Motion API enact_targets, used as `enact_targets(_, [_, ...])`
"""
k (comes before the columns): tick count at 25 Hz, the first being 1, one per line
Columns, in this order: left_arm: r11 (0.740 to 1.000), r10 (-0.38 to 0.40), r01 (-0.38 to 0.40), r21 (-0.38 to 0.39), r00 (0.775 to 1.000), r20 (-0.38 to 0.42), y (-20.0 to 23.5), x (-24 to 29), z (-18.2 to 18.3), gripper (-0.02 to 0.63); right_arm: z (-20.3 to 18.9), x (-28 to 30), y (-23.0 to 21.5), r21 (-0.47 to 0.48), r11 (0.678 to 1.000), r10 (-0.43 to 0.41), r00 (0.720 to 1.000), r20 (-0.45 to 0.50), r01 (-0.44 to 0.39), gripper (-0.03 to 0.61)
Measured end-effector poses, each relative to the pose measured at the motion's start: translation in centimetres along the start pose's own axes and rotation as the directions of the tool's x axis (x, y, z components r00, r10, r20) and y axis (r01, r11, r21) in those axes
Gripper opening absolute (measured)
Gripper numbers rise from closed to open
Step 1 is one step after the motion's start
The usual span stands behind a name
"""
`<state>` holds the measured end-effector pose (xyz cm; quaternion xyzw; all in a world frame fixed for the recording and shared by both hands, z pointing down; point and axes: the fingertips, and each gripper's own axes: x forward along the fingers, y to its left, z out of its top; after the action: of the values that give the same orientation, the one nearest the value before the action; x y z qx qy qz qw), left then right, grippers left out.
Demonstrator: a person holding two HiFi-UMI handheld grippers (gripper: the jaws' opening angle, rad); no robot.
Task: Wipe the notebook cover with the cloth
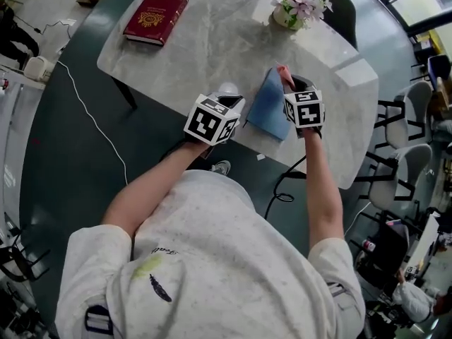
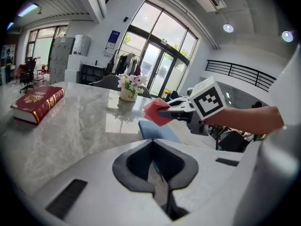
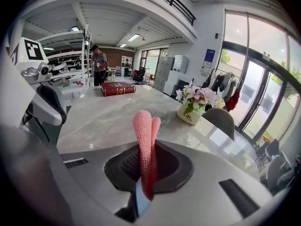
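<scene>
A blue notebook (image 1: 267, 106) lies flat on the marble table (image 1: 212, 41) near its front edge, between my two grippers. My right gripper (image 1: 288, 78) is shut on a pink knitted cloth (image 3: 142, 131), which stands up folded between its jaws. In the left gripper view that cloth (image 2: 156, 111) hangs just above the far end of the notebook (image 2: 157, 130). My left gripper (image 1: 229, 96) sits at the notebook's left edge. Its jaws meet with nothing between them (image 2: 158, 185). Whether it touches the notebook is hidden.
A dark red hardcover book (image 1: 156, 17) lies at the far left corner of the table. A small pot of pink flowers (image 1: 296, 7) stands at the far side. Chairs (image 1: 402, 168) stand to the right, and a white cable (image 1: 92, 119) runs across the floor.
</scene>
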<state>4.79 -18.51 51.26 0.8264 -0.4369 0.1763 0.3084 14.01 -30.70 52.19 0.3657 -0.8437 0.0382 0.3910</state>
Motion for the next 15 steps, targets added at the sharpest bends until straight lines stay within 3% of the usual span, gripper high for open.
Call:
enact_targets(9, [0.997, 0.054, -0.054, -0.047, 0.999, 0.0, 0.4, 0.3, -0.2, 0.006, 0.9, 5.6, 0.6, -0.122, 0.99, 0.067, 0.995, -0.069, -0.075, 0.015])
enact_targets(15, [0.992, 0.096, -0.096, -0.08, 0.995, -0.006, 1.7, 0.0, -0.6, 0.006, -0.3, 7.3, 2.8, -0.111, 0.981, 0.15, 0.983, -0.102, -0.161, 0.015])
